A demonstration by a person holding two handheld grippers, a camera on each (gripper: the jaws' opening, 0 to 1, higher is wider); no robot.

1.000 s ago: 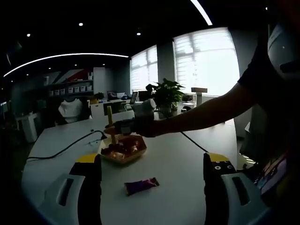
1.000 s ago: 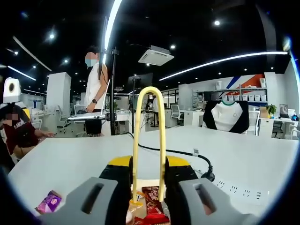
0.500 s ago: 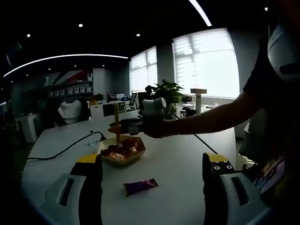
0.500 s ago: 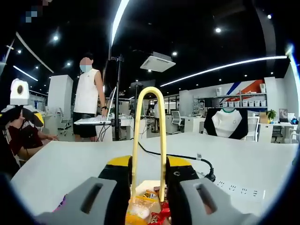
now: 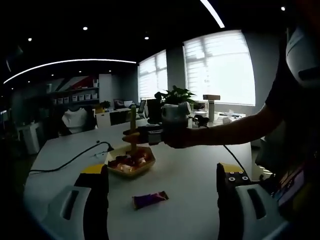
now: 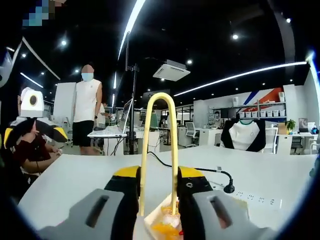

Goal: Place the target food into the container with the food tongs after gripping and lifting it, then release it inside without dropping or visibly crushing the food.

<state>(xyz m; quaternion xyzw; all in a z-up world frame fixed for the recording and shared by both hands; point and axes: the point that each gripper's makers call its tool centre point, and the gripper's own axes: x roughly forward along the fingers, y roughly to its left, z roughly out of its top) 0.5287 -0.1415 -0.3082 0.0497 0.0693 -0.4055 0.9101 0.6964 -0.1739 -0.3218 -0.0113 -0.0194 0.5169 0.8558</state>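
Yellow food tongs sitting pinched in the right tool, hovering over the container of snacks on the white surface, left tool gaping open, purple wrapped snack lying between its jaws.

A white table carries a food tray, purple wrapper and black cable.
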